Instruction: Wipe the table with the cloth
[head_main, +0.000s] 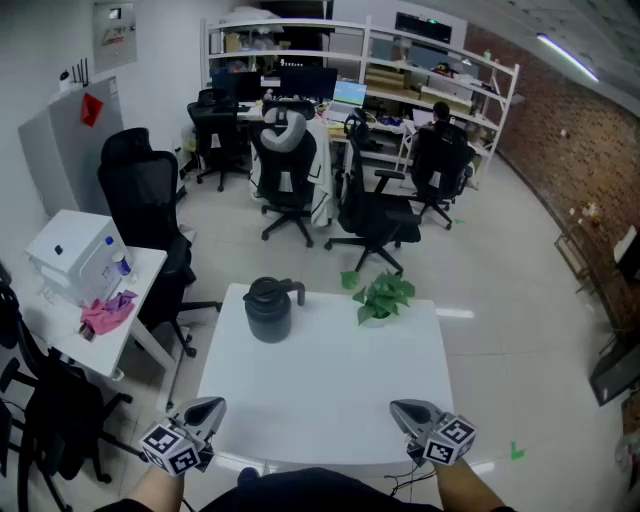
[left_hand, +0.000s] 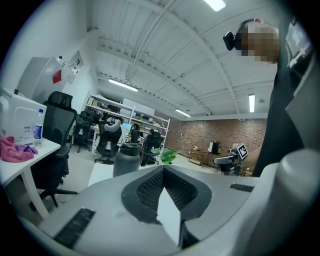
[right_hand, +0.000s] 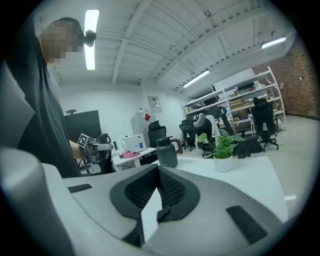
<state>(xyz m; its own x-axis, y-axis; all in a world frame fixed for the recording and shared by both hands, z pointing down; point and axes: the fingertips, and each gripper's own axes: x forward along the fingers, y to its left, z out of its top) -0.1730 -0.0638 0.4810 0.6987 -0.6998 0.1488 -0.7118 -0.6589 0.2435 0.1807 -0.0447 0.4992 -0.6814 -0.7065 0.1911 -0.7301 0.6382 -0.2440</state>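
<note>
The cloth (head_main: 108, 312), pink and crumpled, is noted on the side table (head_main: 143, 268) left of the table (head_main: 330, 390); it is judged light, soft and limp, best pinched at a raised fold. The left gripper (head_main: 203, 409) and right gripper (head_main: 406, 411) are held at the table's near edge, jaws pressed together on nothing. The near half is left open; the jug (head_main: 269, 308) and plant (head_main: 380, 297) are crowded toward the far edge.
</note>
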